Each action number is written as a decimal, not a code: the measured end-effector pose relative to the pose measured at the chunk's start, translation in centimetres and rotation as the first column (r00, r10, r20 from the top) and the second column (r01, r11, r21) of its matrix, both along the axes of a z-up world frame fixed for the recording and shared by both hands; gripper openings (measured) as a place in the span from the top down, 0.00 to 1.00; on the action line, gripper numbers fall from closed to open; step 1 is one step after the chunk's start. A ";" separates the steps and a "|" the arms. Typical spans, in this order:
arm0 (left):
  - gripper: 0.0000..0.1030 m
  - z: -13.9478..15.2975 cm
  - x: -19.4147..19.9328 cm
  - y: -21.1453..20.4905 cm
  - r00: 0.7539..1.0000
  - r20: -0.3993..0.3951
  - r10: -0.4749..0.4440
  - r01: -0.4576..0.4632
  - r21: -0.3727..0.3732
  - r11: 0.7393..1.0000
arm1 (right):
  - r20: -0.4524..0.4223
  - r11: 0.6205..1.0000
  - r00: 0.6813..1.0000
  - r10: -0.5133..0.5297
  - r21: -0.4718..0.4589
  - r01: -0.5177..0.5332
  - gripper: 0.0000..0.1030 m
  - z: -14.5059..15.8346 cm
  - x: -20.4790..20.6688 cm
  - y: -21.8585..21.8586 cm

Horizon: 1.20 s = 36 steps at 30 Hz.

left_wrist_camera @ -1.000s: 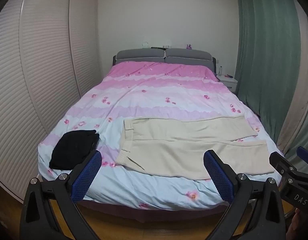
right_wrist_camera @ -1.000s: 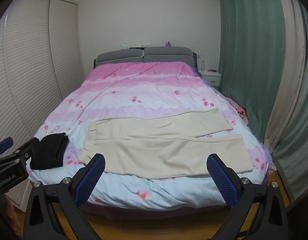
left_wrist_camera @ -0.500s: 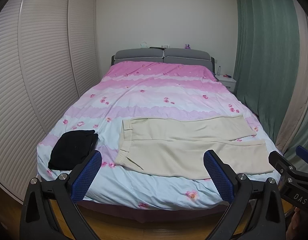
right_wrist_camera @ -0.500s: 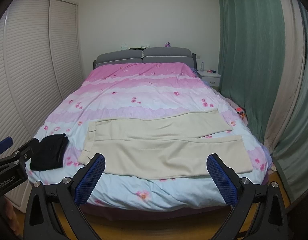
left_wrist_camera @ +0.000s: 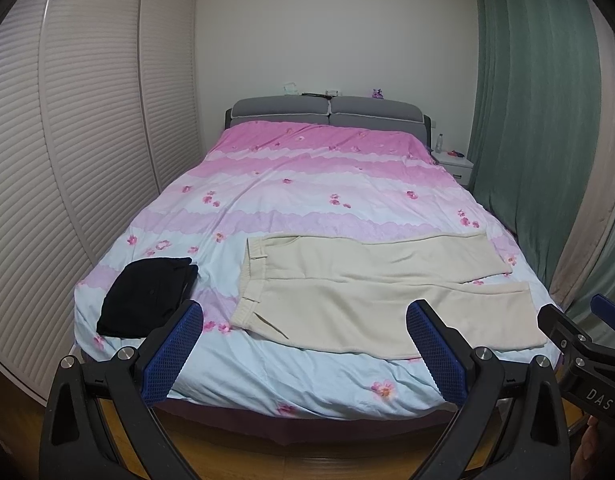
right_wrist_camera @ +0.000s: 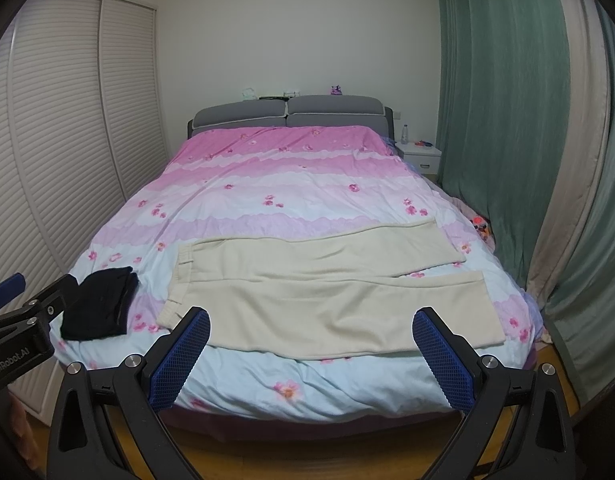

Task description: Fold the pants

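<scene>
Cream pants (left_wrist_camera: 371,292) lie flat across the foot of the bed (left_wrist_camera: 307,184), waistband to the left, both legs spread to the right; they also show in the right wrist view (right_wrist_camera: 327,292). My left gripper (left_wrist_camera: 303,348) is open and empty, held off the bed's foot edge below the waistband. My right gripper (right_wrist_camera: 311,352) is open and empty, off the foot edge below the near leg. Each gripper shows at the edge of the other's view.
A folded black garment (left_wrist_camera: 147,296) lies on the bed left of the pants, also in the right wrist view (right_wrist_camera: 99,304). Slatted wardrobe doors (left_wrist_camera: 67,160) stand left, green curtains (left_wrist_camera: 539,140) right, a white nightstand (right_wrist_camera: 421,156) by the headboard. Wood floor lies below.
Both views have shifted only slightly; the pants and black garment lie as before and both grippers stay open.
</scene>
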<state>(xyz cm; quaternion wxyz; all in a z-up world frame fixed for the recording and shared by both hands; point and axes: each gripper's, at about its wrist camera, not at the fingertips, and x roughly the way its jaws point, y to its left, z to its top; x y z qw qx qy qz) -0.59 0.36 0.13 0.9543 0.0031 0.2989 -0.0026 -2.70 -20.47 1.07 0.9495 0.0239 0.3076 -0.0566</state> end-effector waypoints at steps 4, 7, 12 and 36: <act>0.00 -0.1 0.0 0.3 1.000 -0.003 0.007 -0.007 -0.002 1.000 | 0.000 1.000 1.000 0.000 -0.001 0.000 0.00 0.0 0.0 0.0; 0.00 -0.1 0.0 0.3 1.000 -0.003 0.009 -0.009 -0.003 1.000 | 0.000 1.000 1.000 -0.002 -0.001 0.002 0.00 0.1 0.0 0.2; 0.00 0.0 0.2 0.7 1.000 -0.001 0.006 -0.006 -0.003 1.000 | 0.000 1.000 1.000 -0.004 -0.003 0.004 0.00 0.0 0.0 0.2; 0.00 0.1 0.5 0.9 1.000 -0.001 0.007 -0.007 0.001 1.000 | -0.005 1.000 1.000 0.001 0.000 -0.001 0.00 -0.3 0.2 -0.3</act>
